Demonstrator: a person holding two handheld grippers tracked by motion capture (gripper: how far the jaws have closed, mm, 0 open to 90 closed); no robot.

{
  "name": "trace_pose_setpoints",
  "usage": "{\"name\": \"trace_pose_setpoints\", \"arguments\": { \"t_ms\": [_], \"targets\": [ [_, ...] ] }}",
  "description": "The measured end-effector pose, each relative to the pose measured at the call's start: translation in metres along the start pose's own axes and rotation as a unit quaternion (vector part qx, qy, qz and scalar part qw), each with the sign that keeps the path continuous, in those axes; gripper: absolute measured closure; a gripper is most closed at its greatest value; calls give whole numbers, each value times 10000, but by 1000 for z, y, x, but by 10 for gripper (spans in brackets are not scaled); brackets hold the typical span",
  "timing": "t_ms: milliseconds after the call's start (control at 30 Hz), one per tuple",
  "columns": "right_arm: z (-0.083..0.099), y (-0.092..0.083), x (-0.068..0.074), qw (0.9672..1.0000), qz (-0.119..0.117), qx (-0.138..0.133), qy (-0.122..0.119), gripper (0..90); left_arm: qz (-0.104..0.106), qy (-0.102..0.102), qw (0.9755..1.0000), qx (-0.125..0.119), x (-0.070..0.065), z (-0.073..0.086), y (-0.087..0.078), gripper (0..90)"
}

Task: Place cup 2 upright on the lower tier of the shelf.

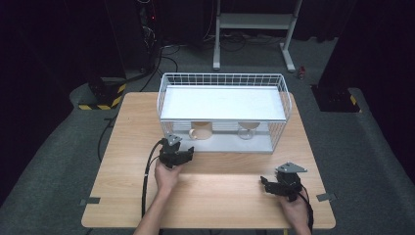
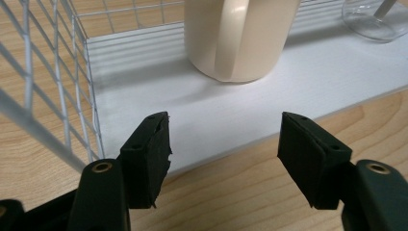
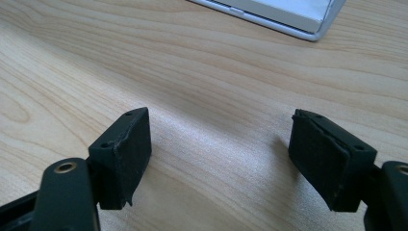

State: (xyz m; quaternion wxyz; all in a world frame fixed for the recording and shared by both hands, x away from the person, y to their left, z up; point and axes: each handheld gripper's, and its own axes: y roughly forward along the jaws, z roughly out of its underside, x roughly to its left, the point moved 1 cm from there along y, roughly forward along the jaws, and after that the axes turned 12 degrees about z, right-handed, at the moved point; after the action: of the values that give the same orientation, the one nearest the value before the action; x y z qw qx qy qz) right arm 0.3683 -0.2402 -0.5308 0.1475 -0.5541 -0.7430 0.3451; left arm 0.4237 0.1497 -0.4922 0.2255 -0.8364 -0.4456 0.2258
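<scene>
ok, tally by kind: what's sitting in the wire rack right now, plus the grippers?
Cream mug: 1, on the lower shelf of the white wire rack
Clear glass: 1, on the same shelf, beside the mug
Grippers: 2, left gripper and right gripper, both open and holding nothing
Total: 4

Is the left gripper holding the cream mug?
No, the left gripper has open jaws with nothing between them, and the cream mug stands apart on the rack's white shelf.
</scene>
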Motion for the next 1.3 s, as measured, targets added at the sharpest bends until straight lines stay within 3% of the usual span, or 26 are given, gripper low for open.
{"name": "trace_pose_setpoints", "arguments": {
  "t_ms": [200,633,700,900,1300],
  "targets": [
    [0,0,0,10000,2,0,-3,230,-54,199,9998,-13,-4,-1,-7,356],
    [0,0,0,10000,2,-3,-6,229,-14,173,9998,-101,-5,5,-19,355],
    [0,0,0,10000,-2,3,2,229,81,68,9998,-180,-5,7,-22,355],
    [0,0,0,10000,2,-2,-6,229,191,18,9995,-242,-7,10,-25,371],
    [0,0,0,10000,-2,1,1,230,240,88,9986,-468,-9,16,-36,350]
  ]
}}
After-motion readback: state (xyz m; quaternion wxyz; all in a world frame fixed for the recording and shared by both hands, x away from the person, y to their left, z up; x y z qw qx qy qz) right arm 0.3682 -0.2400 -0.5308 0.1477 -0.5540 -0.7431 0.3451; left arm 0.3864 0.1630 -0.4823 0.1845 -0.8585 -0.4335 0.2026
